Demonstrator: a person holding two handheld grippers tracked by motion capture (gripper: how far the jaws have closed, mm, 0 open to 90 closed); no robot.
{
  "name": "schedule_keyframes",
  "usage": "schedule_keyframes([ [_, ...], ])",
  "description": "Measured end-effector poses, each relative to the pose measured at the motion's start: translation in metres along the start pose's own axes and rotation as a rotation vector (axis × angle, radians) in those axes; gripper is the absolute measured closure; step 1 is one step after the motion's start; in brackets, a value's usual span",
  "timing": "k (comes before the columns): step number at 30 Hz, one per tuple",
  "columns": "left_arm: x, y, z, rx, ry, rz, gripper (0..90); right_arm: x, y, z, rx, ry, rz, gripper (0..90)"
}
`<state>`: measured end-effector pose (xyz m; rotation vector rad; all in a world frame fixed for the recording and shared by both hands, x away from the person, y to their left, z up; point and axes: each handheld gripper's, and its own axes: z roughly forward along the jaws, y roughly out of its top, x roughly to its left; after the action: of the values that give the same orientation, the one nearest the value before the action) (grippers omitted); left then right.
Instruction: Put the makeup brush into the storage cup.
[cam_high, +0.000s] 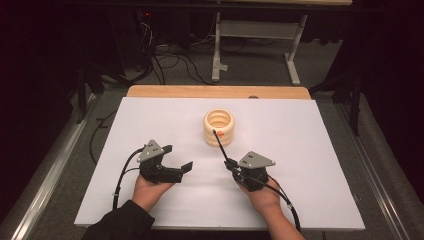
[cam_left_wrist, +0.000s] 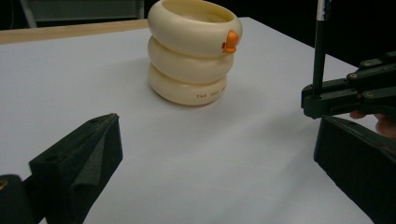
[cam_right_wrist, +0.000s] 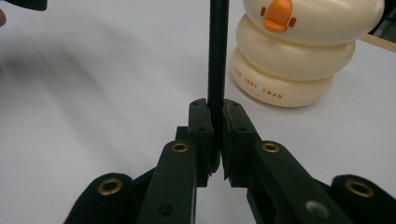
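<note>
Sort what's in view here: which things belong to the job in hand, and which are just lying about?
In the job:
- thin black pen, clamped in the right hand-held gripper
- cream ribbed ring-stack holder with an orange duck beak, open-topped, just beyond the pen's tip
- left hand-held gripper, jaws apart, holding nothing

Lying about:
- white metal frame on the floor behind the table
- black cables on the floor

We saw a cream holder (cam_left_wrist: 191, 51) of smooth, faintly glossy plastic or ceramic, with a shiny orange beak (cam_left_wrist: 230, 41). The slim black pen (cam_right_wrist: 217, 56) looked like satin plastic. The white table sheet (cam_high: 150, 125) was matt and smooth, with a light wood edge (cam_high: 200, 91) behind it. The right gripper (cam_right_wrist: 215, 121) had matt black plastic jaws with brass-coloured rivets; the left gripper (cam_left_wrist: 224, 158) had rough, dull pads (cam_left_wrist: 88, 158).
</note>
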<state>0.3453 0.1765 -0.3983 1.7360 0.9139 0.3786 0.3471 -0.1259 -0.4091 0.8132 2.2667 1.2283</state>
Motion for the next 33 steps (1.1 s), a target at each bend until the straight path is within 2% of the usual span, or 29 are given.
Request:
schedule_keyframes([
  [6, -0.007, 0.01, 0.006, -0.005, -0.023, 0.014, 1.6, -0.002, -0.001, -0.002, -0.003, -0.006, 0.008, 85.7],
  [16, -0.014, 0.022, 0.033, -0.03, -0.061, 0.028, 2.0, -0.005, -0.002, -0.002, -0.008, -0.012, 0.022, 85.7],
  [26, -0.022, 0.013, 0.04, -0.032, -0.112, 0.051, 2.3, -0.006, -0.004, -0.004, -0.001, -0.012, 0.024, 85.7],
  [33, -0.023, 0.009, 0.041, -0.027, -0.126, 0.047, 2.4, -0.004, -0.004, -0.002, -0.007, -0.005, 0.025, 85.7],
])
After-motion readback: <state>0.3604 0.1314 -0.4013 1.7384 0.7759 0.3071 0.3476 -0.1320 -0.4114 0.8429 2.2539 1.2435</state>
